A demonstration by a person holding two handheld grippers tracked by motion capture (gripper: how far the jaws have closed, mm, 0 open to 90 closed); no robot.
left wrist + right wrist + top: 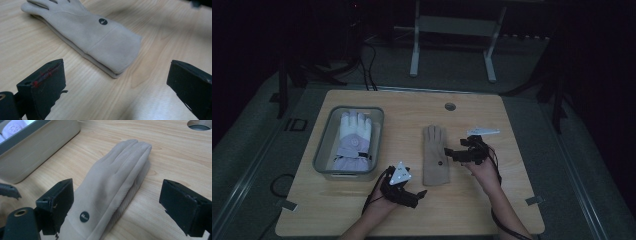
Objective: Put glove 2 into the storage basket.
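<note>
A wooden table [362,210] sits under dim light, and a tan glove [435,156] lies flat near its middle, fingers pointing away from the person and cuff toward them. There is a small dark round badge [103,21] on the back of the glove, just above the cuff seam. The glove looks like two layers stacked, one edge peeking out under the other along the side.

The left gripper [411,195] hovers over the table near the cuff end of the glove, down and to its left in the high view. Its jaws stand wide apart with nothing between them but bare wood, and the cuff lies a little way ahead of them in the left gripper view. A grey three-cornered plate [400,174] rides on top of it.

The right gripper [456,154] comes in from the glove's right side, level with the badge. Its jaws are spread wide too, and in the right gripper view the glove runs up between them, the left jaw over the cuff edge; whether it touches is hard to tell.

Off to the left stands a grey bin [323,150] holding a white and lilac glove [353,138]. A round hole [450,106] is set in the table's far side, and a white slip [483,132] lies beyond the right hand [484,172].
</note>
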